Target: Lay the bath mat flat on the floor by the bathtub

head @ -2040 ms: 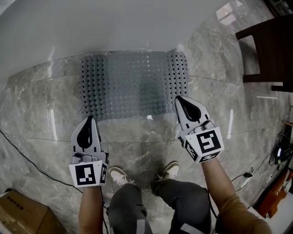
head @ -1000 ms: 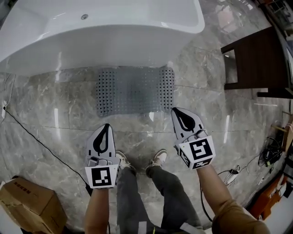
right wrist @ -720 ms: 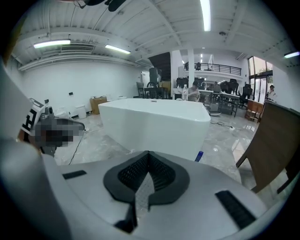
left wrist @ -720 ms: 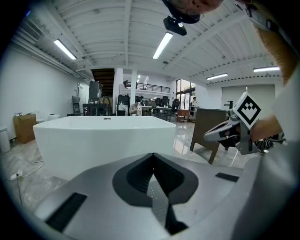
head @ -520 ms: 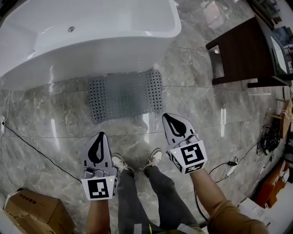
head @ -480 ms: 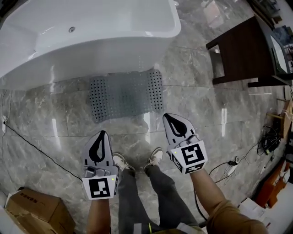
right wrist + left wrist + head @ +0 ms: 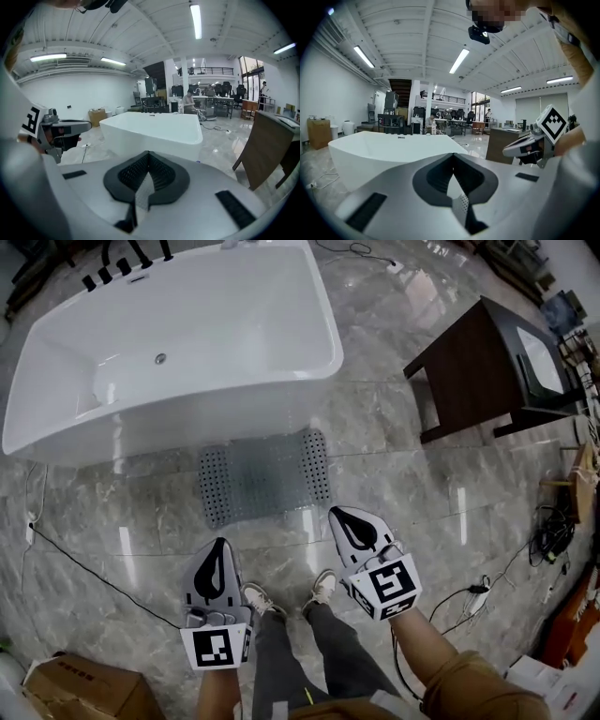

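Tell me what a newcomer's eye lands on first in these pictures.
The big white bathtub fills the upper left of the head view. The grey perforated mat lies flat on the marble floor right beside it. Nearer the person, the left gripper and the right gripper are both shut and hold nothing. A dark wooden table stands off to the right.

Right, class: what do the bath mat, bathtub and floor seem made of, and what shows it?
Bath mat: probably soft grey rubber or plastic; rows of holes, semi-clear middle.
Bathtub: glossy white, perhaps acrylic or ceramic; smooth shine.
Floor: polished grey marble-look tile; veins, joints, light streaks.
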Demonstrator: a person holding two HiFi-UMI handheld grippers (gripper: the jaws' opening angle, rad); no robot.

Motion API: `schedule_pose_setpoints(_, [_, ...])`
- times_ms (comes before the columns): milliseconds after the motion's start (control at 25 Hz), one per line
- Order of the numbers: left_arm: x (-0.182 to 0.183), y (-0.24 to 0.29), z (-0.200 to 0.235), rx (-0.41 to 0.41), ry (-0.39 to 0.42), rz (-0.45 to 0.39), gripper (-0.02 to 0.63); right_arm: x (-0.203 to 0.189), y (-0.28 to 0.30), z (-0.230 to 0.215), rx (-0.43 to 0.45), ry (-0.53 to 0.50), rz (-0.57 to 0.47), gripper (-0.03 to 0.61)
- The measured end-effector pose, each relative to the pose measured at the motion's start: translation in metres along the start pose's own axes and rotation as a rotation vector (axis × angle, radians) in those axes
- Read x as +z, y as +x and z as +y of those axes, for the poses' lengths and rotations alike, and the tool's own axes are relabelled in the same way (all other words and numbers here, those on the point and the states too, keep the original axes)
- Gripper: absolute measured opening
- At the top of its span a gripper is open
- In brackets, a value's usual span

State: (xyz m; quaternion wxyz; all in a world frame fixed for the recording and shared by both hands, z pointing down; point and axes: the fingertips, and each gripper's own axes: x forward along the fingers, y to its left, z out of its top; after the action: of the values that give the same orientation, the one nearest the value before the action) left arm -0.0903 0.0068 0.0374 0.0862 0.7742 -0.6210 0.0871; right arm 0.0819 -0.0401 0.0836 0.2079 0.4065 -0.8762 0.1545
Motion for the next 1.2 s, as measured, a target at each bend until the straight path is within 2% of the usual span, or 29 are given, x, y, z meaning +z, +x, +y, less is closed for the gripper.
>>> schedule_pose_setpoints(400, [0.066,-0.044,-0.003,0.016,0.017,0.008,0.003,0.056,-0.067,-0.004,-0.060,0.025,-0.029,0.003])
schedule_pose_setpoints(520, [0.095,-0.054,-0.009,0.011,0.029,-0.014,0.003,0.078,-0.089,-0.003,-0.071,0.030,-0.058,0.003])
schedule_pose_setpoints(680, [0.133,-0.069,-0.023,-0.014,0.047,-0.041,0.003,0.110,-0.124,0.003,-0.092,-0.022,-0.109,0.003])
schedule_pose_setpoints(1200, [0.246,-0.129,-0.027,0.038,0.082,-0.174,0.003,0.202,-0.218,0.010,-0.130,-0.057,-0.287,0.003])
